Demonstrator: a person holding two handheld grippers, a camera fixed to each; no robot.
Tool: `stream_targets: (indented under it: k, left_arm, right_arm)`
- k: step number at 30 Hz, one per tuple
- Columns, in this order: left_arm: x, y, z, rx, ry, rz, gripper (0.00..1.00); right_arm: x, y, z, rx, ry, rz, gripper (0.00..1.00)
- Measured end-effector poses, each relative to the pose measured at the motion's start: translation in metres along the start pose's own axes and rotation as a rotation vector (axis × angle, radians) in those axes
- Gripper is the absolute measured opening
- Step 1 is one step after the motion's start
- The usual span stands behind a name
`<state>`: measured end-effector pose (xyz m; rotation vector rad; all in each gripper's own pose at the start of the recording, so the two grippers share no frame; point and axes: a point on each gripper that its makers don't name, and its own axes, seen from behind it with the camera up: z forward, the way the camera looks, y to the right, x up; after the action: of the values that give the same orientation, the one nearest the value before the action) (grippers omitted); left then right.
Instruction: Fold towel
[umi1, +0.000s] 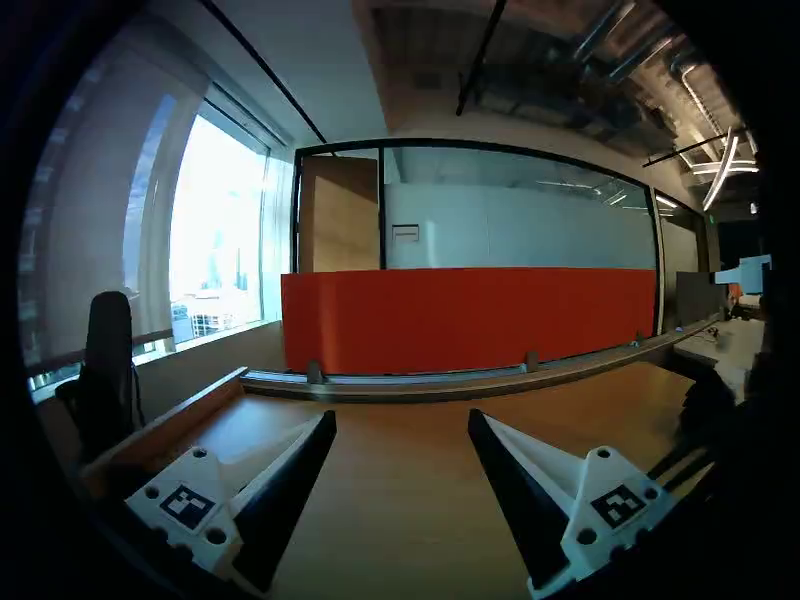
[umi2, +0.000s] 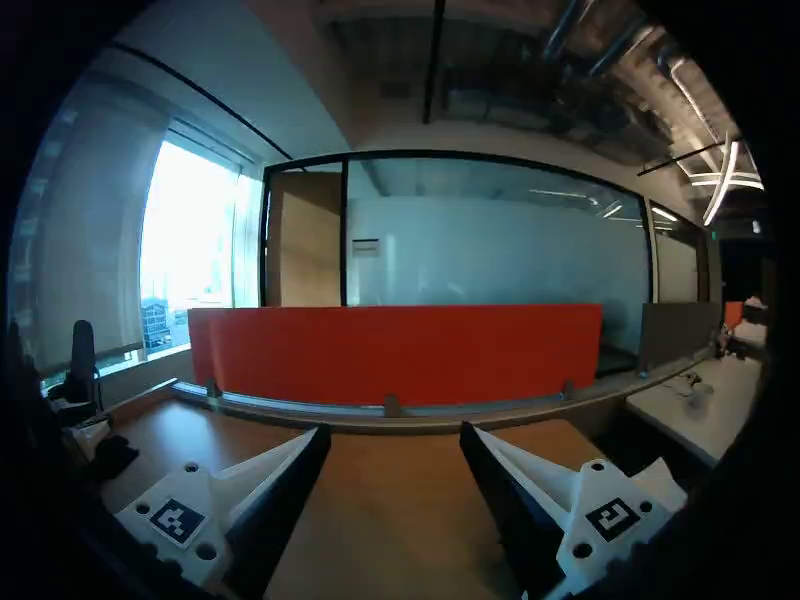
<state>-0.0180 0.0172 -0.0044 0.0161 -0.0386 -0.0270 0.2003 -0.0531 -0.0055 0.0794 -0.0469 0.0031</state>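
The left gripper (umi1: 401, 414) stands with its two fingers spread wide, a broad gap of bare wood between them and nothing held. The right gripper (umi2: 394, 428) is the same: fingers well apart, nothing between them. Both point level across the wooden desk (umi1: 400, 520) toward the orange divider (umi1: 470, 320) that runs along its far edge.

Behind the divider stands a glass wall (umi2: 480, 230). To the left of the divider is a bright window (umi1: 215, 250), and near that end a dark upright shape (umi1: 105, 370), perhaps a chair back, though it is too dim to be sure. To the right of the divider lies a white desk (umi2: 700, 400).

Where the towel lies I cannot tell. I judge it to be on the near side of the desk, away from the divider and below where the fingers aim. It should be soft, light and limp, so it will sag and slide rather than hold a shape. Each gripper would do best to pinch a corner or an edge, with both fingers closing on the cloth, so the fold carries over evenly.
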Motion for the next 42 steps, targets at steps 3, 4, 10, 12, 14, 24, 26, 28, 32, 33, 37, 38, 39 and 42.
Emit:
stream_targets:
  k: [3,4,10,12,14,24,26,28,32,33,37,38,39,42]
  left_arm:
    - [-0.013,-0.007,-0.001,0.013,0.011,0.004,0.98]
    - [-0.018,-0.008,-0.001,0.014,0.015,0.006,0.98]
    - [-0.045,-0.015,-0.003,0.006,0.042,-0.004,0.98]
    - [-0.055,-0.016,-0.004,0.001,0.048,-0.013,0.98]
    - [-0.064,-0.015,-0.003,-0.008,0.050,-0.020,0.98]
    - [-0.103,-0.019,0.004,-0.019,0.035,-0.021,0.98]
    - [-0.109,-0.021,0.005,-0.012,0.032,-0.022,0.98]
    - [-0.113,-0.023,0.006,-0.008,0.031,-0.024,0.98]
    - [-0.117,-0.024,0.008,-0.005,0.033,-0.024,0.98]
    - [-0.118,-0.024,0.008,-0.004,0.034,-0.023,0.98]
    - [-0.120,-0.024,0.009,-0.002,0.029,-0.021,0.98]
    - [-0.121,-0.025,0.008,-0.001,0.027,-0.022,0.98]
    - [-0.122,-0.025,0.008,0.000,0.026,-0.022,0.98]
    - [-0.123,-0.026,0.007,-0.001,0.027,-0.024,0.98]
  right_arm:
    - [-0.007,-0.005,0.002,0.004,0.002,-0.011,1.00]
    - [-0.009,-0.007,0.002,0.005,0.003,-0.015,1.00]
    - [-0.019,-0.016,0.005,0.002,0.015,-0.032,1.00]
    - [-0.024,-0.018,0.006,-0.001,0.018,-0.034,1.00]
    - [-0.032,-0.020,0.006,0.002,0.012,-0.036,1.00]
    - [-0.062,-0.029,0.008,0.011,-0.032,-0.067,1.00]
    - [-0.065,-0.032,0.009,0.014,-0.039,-0.073,1.00]
    - [-0.068,-0.033,0.010,0.017,-0.045,-0.079,1.00]
    - [-0.071,-0.035,0.013,0.017,-0.051,-0.084,1.00]
    - [-0.071,-0.035,0.013,0.016,-0.051,-0.084,1.00]
    - [-0.071,-0.035,0.015,0.016,-0.052,-0.078,1.00]
    - [-0.072,-0.034,0.015,0.016,-0.053,-0.076,1.00]
    - [-0.072,-0.034,0.015,0.016,-0.054,-0.074,1.00]
    - [-0.073,-0.034,0.016,0.016,-0.056,-0.071,1.00]
